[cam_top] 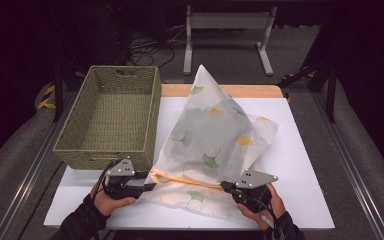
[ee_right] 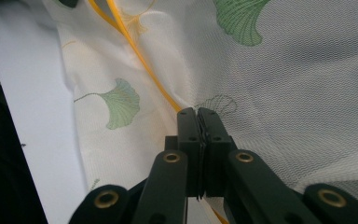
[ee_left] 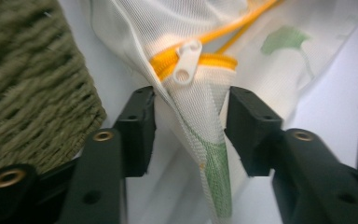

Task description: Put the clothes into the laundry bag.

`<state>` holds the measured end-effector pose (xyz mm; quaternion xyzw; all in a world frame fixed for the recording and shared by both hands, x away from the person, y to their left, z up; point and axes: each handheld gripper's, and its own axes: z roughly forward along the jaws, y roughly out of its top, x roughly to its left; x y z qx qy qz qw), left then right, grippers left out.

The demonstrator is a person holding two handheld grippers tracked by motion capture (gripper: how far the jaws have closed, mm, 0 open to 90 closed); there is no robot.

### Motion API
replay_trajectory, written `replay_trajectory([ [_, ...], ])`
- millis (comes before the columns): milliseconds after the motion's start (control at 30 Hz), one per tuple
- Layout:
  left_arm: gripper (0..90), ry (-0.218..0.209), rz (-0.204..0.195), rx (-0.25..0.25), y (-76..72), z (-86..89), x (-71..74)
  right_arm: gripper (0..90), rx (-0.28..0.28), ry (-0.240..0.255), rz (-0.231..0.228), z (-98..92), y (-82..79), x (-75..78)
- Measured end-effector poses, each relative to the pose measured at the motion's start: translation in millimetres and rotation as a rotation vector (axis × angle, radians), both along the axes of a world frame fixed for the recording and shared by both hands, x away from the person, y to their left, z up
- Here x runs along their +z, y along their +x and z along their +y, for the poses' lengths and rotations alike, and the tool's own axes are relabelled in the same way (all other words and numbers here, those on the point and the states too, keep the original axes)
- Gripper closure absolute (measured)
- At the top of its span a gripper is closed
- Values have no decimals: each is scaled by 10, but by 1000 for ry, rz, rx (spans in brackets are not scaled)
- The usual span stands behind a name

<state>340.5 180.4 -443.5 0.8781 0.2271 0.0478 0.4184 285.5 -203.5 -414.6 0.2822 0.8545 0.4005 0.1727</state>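
1. A white mesh laundry bag printed with green and yellow ginkgo leaves is seen on the white table top, its far corner raised into a peak and its near edge lying flat toward the person.
2. An orange zipper is seen running along the bag's near edge, between the two grippers.
3. The left gripper is held at the bag's left corner, just in front of the woven basket.
4. In the left gripper view, the jaws are seen standing apart on either side of the bag's pointed corner; the right pad appears to be just at the fabric, while a gap is left at the left pad, so the corner is not yet clamped.
5. The white zipper pull is seen just beyond the left gripper's jaws, at the end of the orange zipper teeth.
6. The right gripper is held at the bag's near edge, toward the right end of the zipper.
7. In the right gripper view, its jaws are seen clenched together on the mesh fabric right beside the zipper line.
8. The basket is seen standing at the table's left, beside the bag.
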Motion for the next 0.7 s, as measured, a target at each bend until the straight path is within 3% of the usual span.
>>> replay_trajectory([
  [67, 703, 3, -9, 3, 12, -19, 1, 887, -4, 0, 3, 3, 5, -3],
  [133, 739, -15, -7, -14, 18, -8, 14, 888, -3, -2, 1, 6, 9, -5],
  [200, 711, -22, -12, -4, 16, 13, 30, 888, -2, -3, 0, 6, 9, -5],
  [267, 626, -46, -2, 15, 22, 29, 37, 887, -3, -3, 3, 5, 14, -7],
  [400, 616, -47, -4, -9, 35, 26, 30, 886, -3, -6, 4, 9, 15, -12],
  [433, 630, -42, -6, -5, 25, 16, 28, 884, -4, -6, 4, 9, 15, -12],
  [567, 866, -32, -32, -9, -5, 8, 49, 839, -3, -8, 10, 15, 14, -19],
  [700, 883, -22, -36, -5, -31, -9, 40, 760, 3, 6, -3, 24, -7, 6],
])
